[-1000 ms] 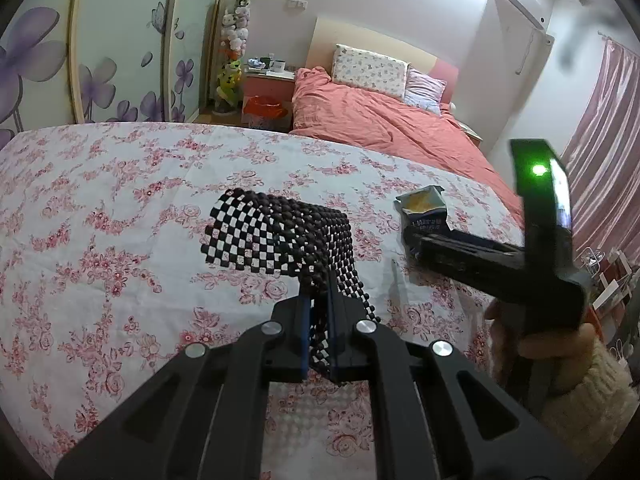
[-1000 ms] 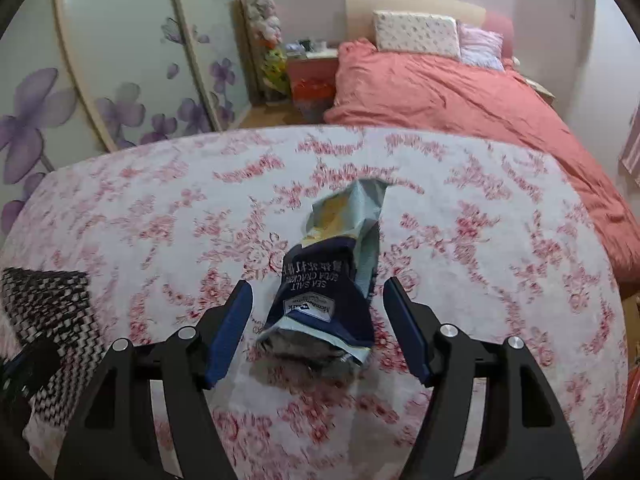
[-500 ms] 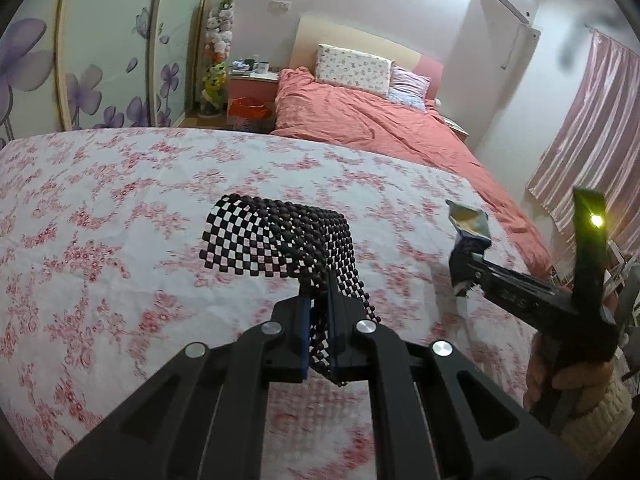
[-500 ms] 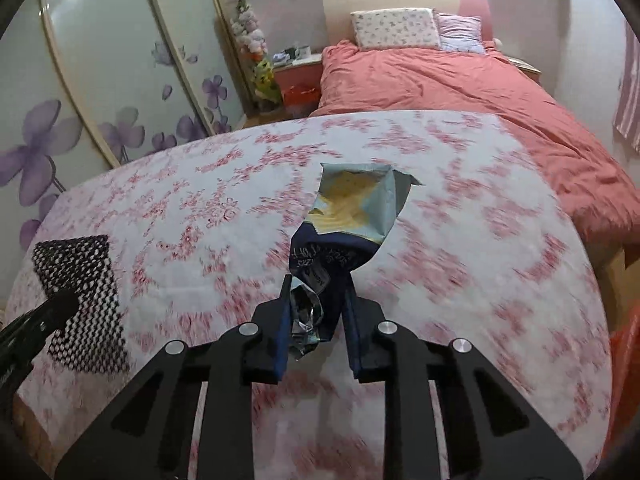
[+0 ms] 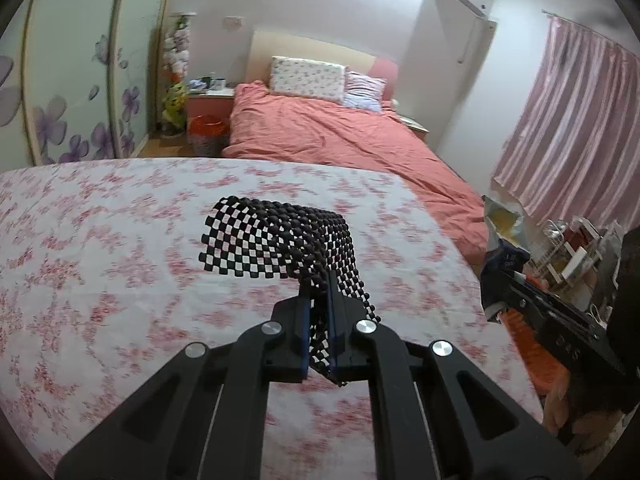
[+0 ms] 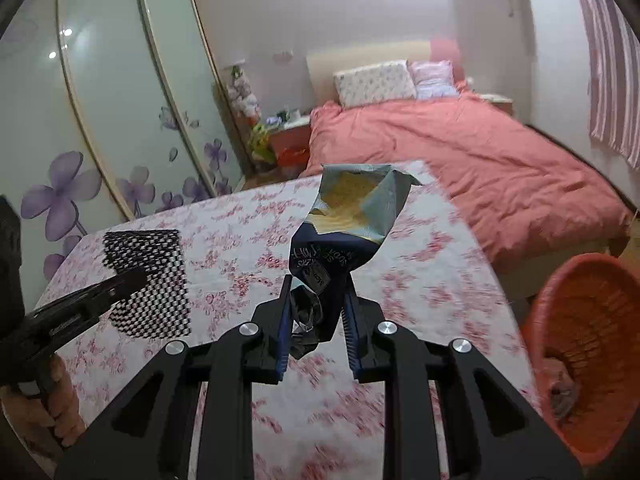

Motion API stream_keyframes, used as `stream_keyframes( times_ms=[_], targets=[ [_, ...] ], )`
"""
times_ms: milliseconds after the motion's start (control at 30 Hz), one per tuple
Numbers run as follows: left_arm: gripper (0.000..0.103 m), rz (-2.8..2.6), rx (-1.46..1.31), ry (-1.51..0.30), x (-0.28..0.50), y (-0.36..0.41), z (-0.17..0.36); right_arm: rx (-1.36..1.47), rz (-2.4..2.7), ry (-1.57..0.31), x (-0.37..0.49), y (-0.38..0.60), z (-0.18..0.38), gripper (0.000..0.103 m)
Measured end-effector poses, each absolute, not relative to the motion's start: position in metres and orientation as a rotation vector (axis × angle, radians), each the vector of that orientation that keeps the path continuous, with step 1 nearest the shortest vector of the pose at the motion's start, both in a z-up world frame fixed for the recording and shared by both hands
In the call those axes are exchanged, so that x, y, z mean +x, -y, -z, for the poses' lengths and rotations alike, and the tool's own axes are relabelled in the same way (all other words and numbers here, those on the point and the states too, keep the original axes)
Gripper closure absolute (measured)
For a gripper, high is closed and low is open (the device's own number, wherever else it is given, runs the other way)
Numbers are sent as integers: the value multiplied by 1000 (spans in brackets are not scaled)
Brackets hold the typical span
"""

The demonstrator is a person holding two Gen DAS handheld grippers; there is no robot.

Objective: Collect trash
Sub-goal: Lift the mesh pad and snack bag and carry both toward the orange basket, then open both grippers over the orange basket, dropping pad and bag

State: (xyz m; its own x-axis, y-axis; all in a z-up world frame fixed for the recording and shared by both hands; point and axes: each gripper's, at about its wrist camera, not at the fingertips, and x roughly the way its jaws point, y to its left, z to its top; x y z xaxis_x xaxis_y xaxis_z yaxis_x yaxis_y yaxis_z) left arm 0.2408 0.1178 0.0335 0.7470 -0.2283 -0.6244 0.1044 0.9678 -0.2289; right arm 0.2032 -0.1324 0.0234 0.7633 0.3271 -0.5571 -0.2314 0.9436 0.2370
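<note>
Above the floral-covered bench point(image 6: 420, 292), the right gripper point(image 6: 316, 316) is clamped on the crumpled lower end of an opened blue cracker bag point(image 6: 344, 232), lifted near the orange basket point(image 6: 588, 344), while the left gripper point(image 5: 318, 324) is pinched tight on a black checkered mesh mat point(image 5: 276, 240).

Floral bedspread point(image 5: 120, 248) (pink on white), mesh mat point(image 5: 256, 240) draped above

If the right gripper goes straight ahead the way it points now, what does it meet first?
Probably the floral bedspread. The right gripper, shut on the snack bag, points down across it. The orange basket lies off to its right.
</note>
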Motion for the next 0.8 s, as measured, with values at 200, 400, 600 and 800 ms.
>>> stream_keyframes(
  times_ms=[200,400,600,800],
  targets=[
    [95,256,-156,-686,224,-79,-48,160,-253,-561,168,164,-37,80],
    [95,348,-133,-660,202,-38,-64,157,-150,-473,131,196,-49,80],
    [95,456,-101,-645,182,12,-72,134,-31,-394,104,222,-55,80],
    [95,552,-65,-648,175,62,-71,138,45,-379,101,252,-46,80]
  ],
)
